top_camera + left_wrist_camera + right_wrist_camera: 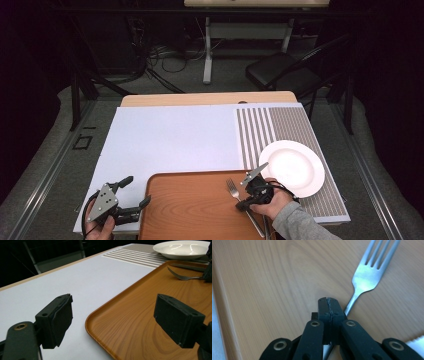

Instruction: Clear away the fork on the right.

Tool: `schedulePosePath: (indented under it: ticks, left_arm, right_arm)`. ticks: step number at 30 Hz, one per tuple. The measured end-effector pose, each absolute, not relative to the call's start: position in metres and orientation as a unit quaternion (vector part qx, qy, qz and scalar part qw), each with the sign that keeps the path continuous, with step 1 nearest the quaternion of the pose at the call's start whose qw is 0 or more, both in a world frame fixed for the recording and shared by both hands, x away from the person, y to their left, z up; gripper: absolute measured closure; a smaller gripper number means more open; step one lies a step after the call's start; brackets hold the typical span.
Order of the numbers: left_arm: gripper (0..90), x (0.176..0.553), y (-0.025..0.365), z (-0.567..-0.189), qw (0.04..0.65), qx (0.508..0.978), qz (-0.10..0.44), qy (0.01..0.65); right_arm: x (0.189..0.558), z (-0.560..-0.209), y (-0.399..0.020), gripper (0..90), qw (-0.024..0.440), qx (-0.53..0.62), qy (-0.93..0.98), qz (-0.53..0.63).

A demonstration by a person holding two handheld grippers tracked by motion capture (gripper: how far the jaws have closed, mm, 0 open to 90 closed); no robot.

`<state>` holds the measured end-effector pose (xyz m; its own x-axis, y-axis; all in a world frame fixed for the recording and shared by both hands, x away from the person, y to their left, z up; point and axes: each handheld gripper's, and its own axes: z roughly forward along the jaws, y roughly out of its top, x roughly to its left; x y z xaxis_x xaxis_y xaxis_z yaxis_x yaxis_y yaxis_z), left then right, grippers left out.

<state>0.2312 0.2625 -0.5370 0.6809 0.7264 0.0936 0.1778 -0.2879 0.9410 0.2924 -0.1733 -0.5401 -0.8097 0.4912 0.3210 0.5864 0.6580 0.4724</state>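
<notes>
A metal fork (pixel 232 188) (pixel 368 272) lies on the wooden tray (pixel 190 210), tines pointing away from me. My right gripper (pixel 245 202) (pixel 329 305) is shut, its pads pressed together low over the fork's handle, which runs beneath them. I cannot tell whether the handle is pinched. A white plate (pixel 292 167) (pixel 182 248) sits on the striped mat just right of the tray. My left gripper (pixel 136 192) (pixel 116 317) stands open at the tray's left edge (pixel 100 315), nothing between its pads. The left gripper view also takes in the fork (pixel 182 277).
A white board (pixel 170 135) covers the table's left and middle; the striped placemat (pixel 300 130) covers its right. A second flat utensil (pixel 187 266) lies on the tray beyond the fork. A dark folding chair (pixel 280 70) stands on the floor behind the table.
</notes>
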Motion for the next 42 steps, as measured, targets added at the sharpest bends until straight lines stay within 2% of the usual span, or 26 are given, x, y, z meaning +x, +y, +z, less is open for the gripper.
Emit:
schedulePosePath:
  ticks: [13, 26, 32, 42]
  left_arm:
    - [15.7, 0.231, 0.262, -0.537, 0.516, 0.757, 0.265, 0.3]
    - [15.7, 0.232, 0.262, -0.537, 0.516, 0.757, 0.265, 0.301]
    - [15.7, 0.232, 0.262, -0.537, 0.516, 0.757, 0.265, 0.3]
    - [15.7, 0.232, 0.262, -0.537, 0.516, 0.758, 0.265, 0.298]
  right_arm:
    - [0.297, -0.54, -0.196, 90.0, 0.073, -0.325, -0.898, -0.286]
    - [0.295, -0.536, -0.201, 89.8, 0.074, -0.326, -0.895, -0.295]
    - [0.295, -0.531, -0.201, 82.2, 0.066, -0.314, -0.897, -0.305]
    - [0.292, -0.522, -0.196, 63.7, 0.035, -0.276, -0.905, -0.323]
